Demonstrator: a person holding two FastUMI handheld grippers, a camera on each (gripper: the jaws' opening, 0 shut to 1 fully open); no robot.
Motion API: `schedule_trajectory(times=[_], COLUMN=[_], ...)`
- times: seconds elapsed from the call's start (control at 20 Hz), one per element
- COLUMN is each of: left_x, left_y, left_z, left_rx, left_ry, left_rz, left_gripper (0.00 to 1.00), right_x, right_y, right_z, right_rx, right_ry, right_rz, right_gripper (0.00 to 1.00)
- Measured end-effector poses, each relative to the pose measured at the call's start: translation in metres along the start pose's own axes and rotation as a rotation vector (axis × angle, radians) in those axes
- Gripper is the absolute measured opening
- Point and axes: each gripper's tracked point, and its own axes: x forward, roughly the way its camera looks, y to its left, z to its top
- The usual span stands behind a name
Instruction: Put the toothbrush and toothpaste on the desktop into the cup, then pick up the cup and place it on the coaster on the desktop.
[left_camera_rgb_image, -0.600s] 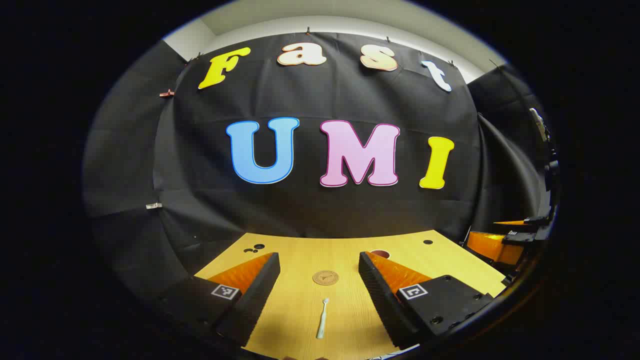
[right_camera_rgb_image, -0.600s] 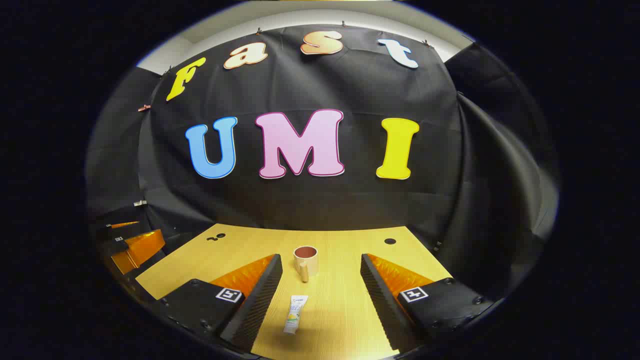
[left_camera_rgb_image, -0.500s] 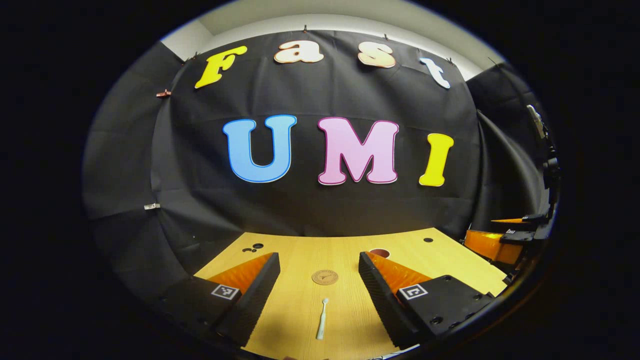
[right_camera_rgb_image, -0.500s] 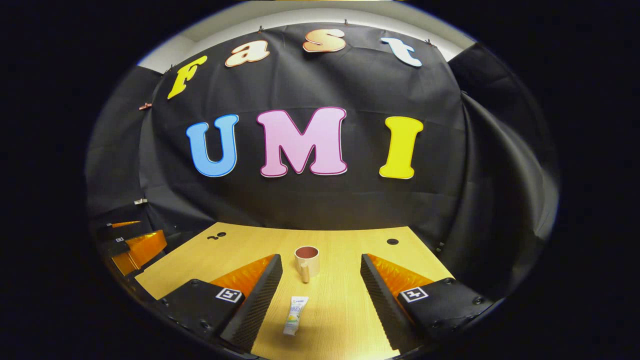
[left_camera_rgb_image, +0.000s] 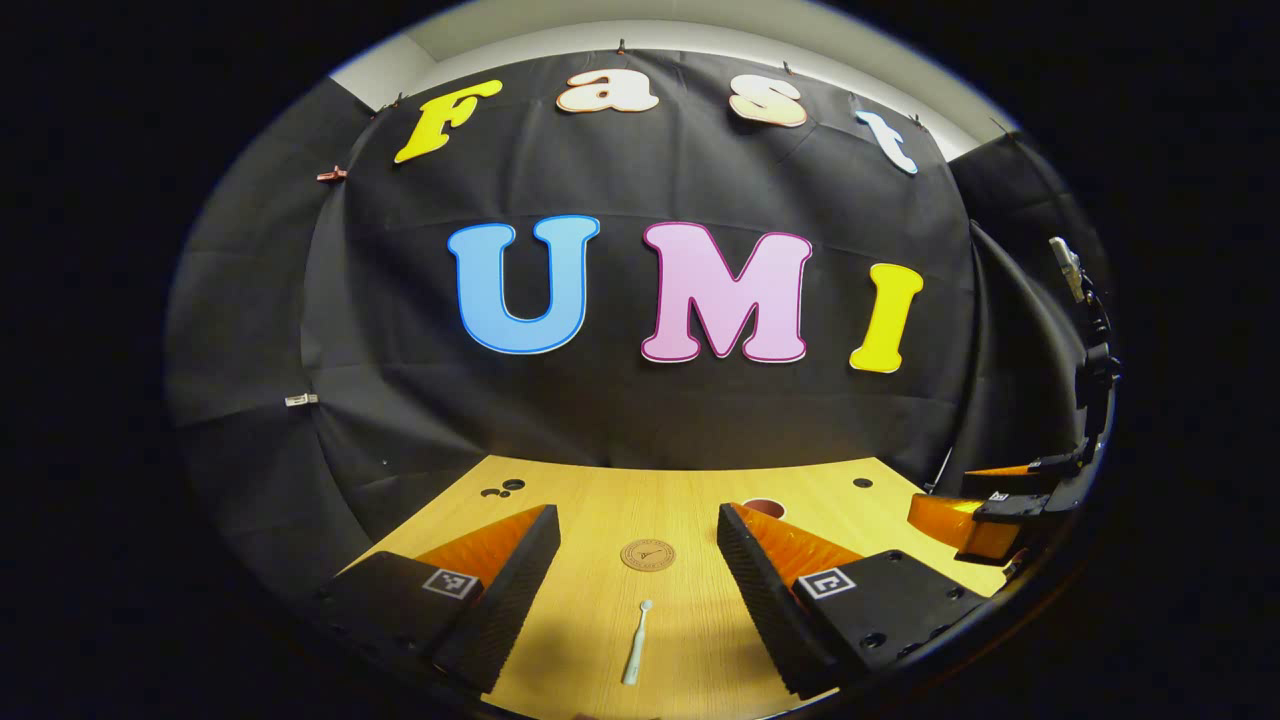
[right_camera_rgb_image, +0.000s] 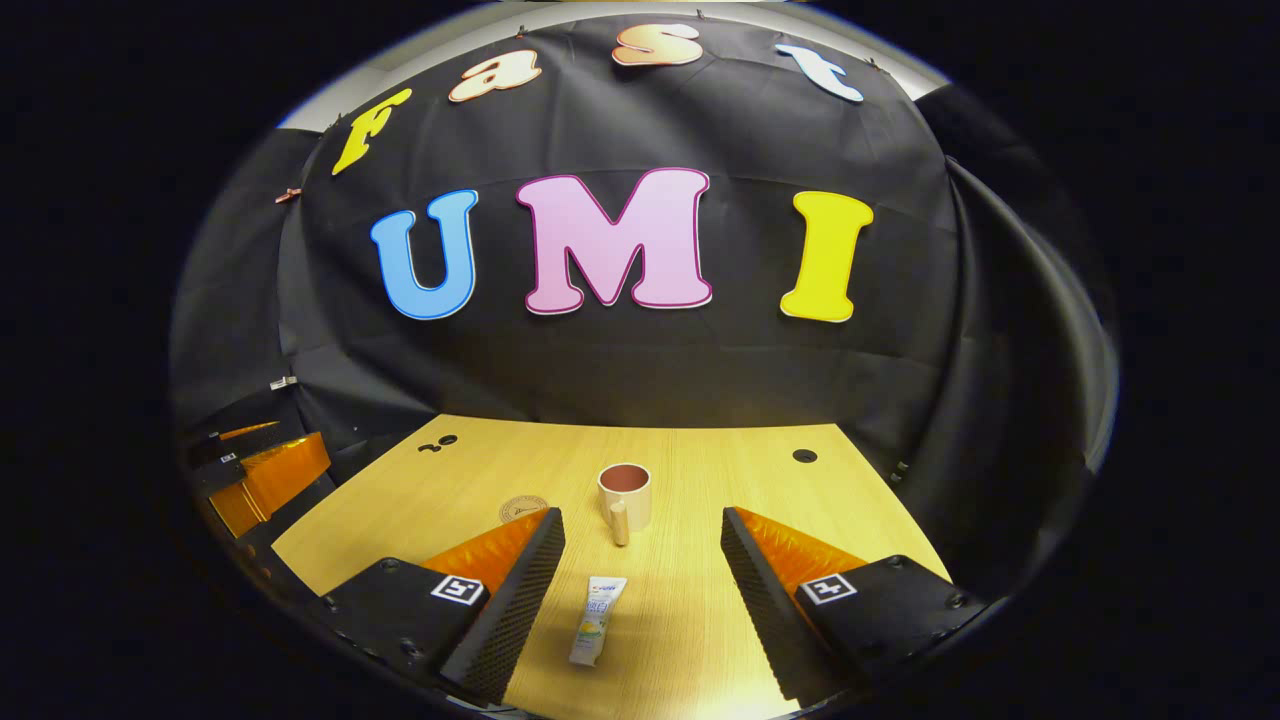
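Black cloth wall (left_camera_rgb_image: 640, 420) closes the booth at the back and sides, a strip of pale wall or ceiling (left_camera_rgb_image: 700, 20) above it. Light wood-grain surface (right_camera_rgb_image: 700, 470) runs up to the cloth; small dark round holes near its far corners (right_camera_rgb_image: 804, 456). Left gripper (left_camera_rgb_image: 638, 540) held over the near edge, fingers spread wide, nothing between them touching either one. Right gripper (right_camera_rgb_image: 642, 540) likewise spread wide and empty-handed; it also shows at the far right edge of the left gripper view. Cup (right_camera_rgb_image: 625, 495) stands upright mid-surface, handle toward the camera, dark reddish inside; in the left gripper view only its rim peeks from behind that gripper's finger. Toothpaste (right_camera_rgb_image: 597, 635) lies flat on the surface between the right gripper's fingers, nearer than the cup, apart from it. Coaster (left_camera_rgb_image: 647, 554), round and brown, lies flat ahead of the left gripper, nothing on it. Toothbrush (left_camera_rgb_image: 633, 655) lies flat between the left gripper's fingers, just nearer than the coaster, head pointing toward it, not touching.
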Motion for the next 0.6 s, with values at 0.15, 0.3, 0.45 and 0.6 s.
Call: schedule_trajectory(times=[0.15,0.3,0.45,0.6], left_x=[0.002,0.004,0.006,0.006], left_y=[-0.002,-0.002,-0.003,0.001], left_z=[0.0,-0.002,-0.006,-0.008], left_rx=[0.01,0.016,0.018,0.025], left_ry=[-0.005,0.0,0.008,0.012], left_rz=[-0.003,-0.004,-0.008,0.002], left_gripper=[1.0,1.0,1.0,1.0], right_x=[0.005,0.007,0.012,0.023], right_y=[0.002,0.004,0.006,0.013], right_z=[-0.002,-0.002,-0.008,-0.016], right_rx=[-0.001,0.0,0.008,0.031], right_ry=[0.011,0.015,0.038,0.083], right_rz=[0.008,0.014,0.021,0.055], right_gripper=[0.98,0.98,0.98,0.98])
